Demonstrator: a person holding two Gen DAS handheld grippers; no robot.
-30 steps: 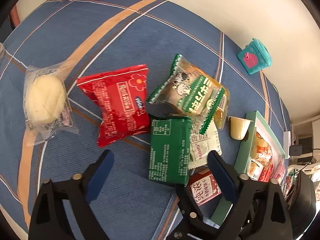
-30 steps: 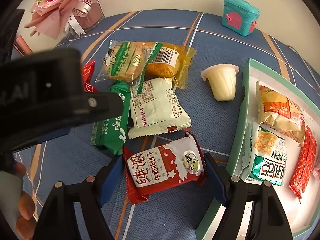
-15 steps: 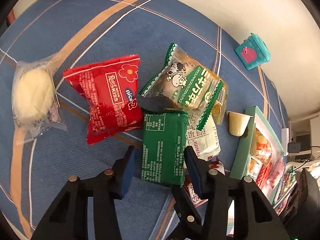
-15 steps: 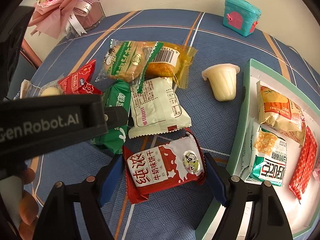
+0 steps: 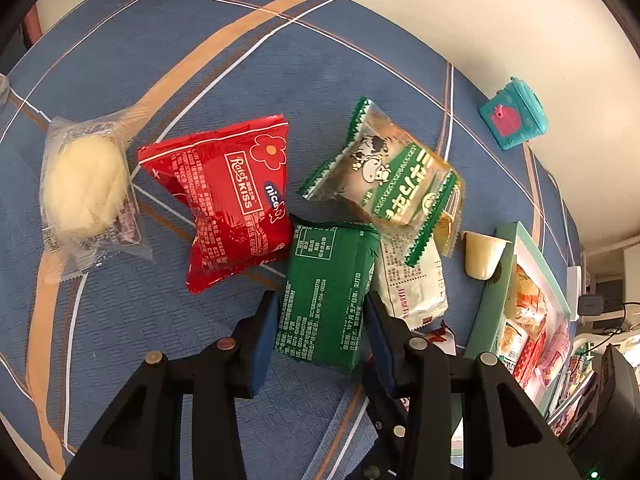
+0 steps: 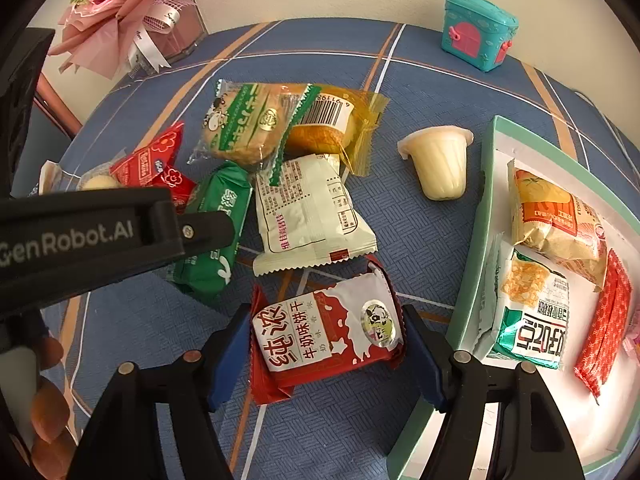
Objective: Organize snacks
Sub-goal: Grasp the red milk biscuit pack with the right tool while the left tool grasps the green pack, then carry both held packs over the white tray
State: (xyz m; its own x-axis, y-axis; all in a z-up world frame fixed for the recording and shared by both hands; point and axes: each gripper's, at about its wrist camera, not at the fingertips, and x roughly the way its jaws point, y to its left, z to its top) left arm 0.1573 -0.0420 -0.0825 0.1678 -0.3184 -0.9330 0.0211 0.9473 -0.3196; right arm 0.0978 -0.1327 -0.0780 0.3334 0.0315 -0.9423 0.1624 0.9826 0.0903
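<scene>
My left gripper is shut on the dark green snack pack, its blue pads pressing both long sides; the pack also shows in the right wrist view. My right gripper is open, its pads on either side of a red and white milk biscuit pack that lies on the blue cloth. A red Kiss pack, a green cow bread pack, a white pack, a wrapped bun and a jelly cup lie around.
A green-rimmed tray at the right holds several snack packs. A teal toy chest stands at the back by the wall. A pink flower bouquet stands at the back left.
My left gripper has moved forward over the dark green pack and closed on its sides. The right gripper has stayed open around the red and white pack.
</scene>
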